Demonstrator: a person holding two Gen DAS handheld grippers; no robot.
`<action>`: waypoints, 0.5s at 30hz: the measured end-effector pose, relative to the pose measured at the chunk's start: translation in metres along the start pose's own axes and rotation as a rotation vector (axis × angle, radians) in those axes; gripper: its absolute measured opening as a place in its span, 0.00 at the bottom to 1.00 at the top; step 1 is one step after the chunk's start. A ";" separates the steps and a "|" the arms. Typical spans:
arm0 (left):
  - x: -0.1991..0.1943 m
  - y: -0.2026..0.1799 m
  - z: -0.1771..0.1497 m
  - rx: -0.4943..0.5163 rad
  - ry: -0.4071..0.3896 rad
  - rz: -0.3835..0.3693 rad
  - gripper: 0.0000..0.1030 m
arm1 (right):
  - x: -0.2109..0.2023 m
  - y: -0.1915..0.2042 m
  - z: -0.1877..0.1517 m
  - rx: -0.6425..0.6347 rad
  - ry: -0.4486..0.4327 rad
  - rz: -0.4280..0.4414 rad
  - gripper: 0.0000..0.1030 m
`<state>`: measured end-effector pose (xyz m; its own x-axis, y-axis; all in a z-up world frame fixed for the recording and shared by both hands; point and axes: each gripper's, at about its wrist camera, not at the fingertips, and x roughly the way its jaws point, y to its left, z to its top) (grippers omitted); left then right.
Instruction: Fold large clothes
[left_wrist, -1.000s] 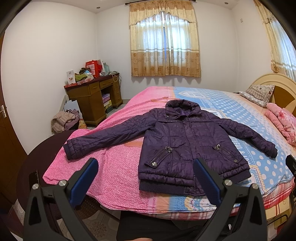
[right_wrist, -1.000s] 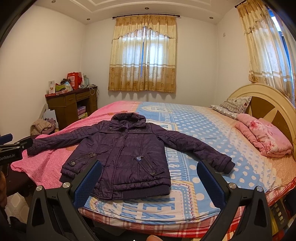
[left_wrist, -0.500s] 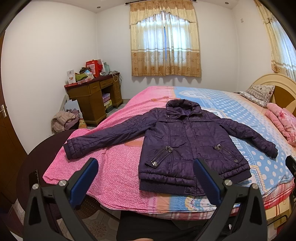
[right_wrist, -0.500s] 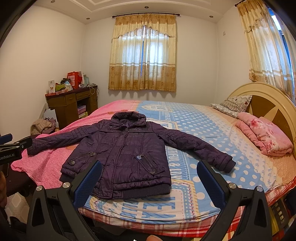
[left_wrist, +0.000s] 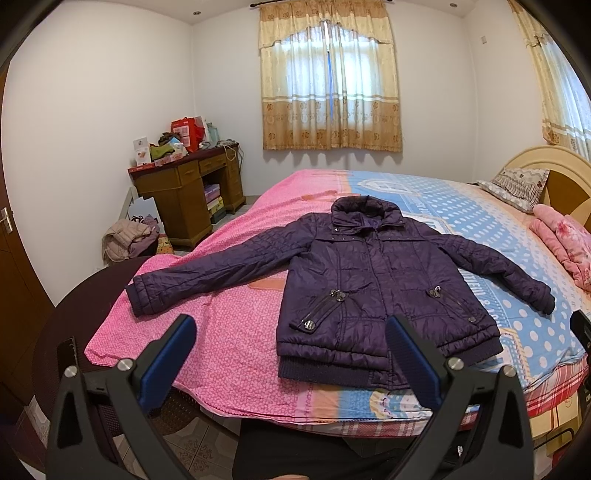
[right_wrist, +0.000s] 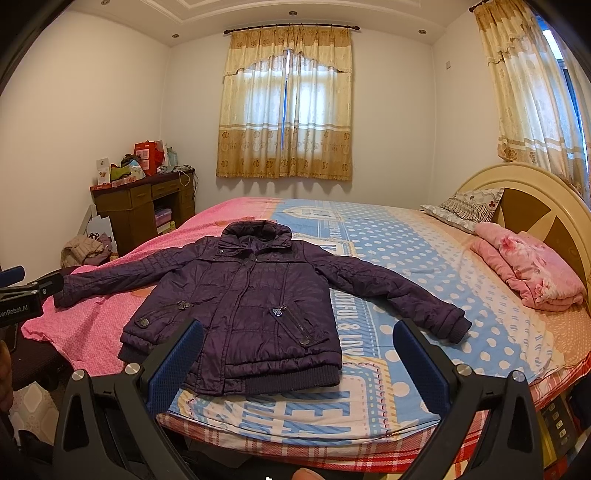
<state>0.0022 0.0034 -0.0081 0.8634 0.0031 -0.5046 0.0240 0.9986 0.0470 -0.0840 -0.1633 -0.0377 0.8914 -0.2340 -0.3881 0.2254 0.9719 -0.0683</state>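
- Left tool (left_wrist: 291, 350): jaws apart, empty, short of the bed (left_wrist: 229, 332); the near left sleeve cuff (left_wrist: 147, 297) looks like its first grab.
- Purple quilted jacket (left_wrist: 373, 280): flat, front up, sleeves spread; folding apparently not begun.
- Right tool (right_wrist: 297, 356): apart, empty, nearest the right cuff (right_wrist: 448, 323).

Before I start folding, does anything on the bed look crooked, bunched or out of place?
Nothing stands out. The jacket lies flat and face up on the bed, both sleeves spread out to the sides. Both the left gripper and the right gripper are open and short of it.
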 end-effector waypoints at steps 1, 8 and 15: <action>0.000 0.000 -0.001 0.001 0.001 0.000 1.00 | 0.000 0.000 -0.002 0.000 0.001 -0.001 0.99; 0.002 0.000 -0.003 0.001 0.002 0.001 1.00 | 0.004 -0.001 -0.002 0.002 0.010 0.001 0.99; 0.004 -0.004 -0.005 0.016 0.009 -0.024 1.00 | 0.005 -0.001 -0.002 0.003 0.014 0.000 0.99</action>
<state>0.0035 0.0000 -0.0147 0.8580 -0.0208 -0.5133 0.0531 0.9974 0.0483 -0.0804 -0.1656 -0.0416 0.8861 -0.2332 -0.4006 0.2261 0.9719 -0.0656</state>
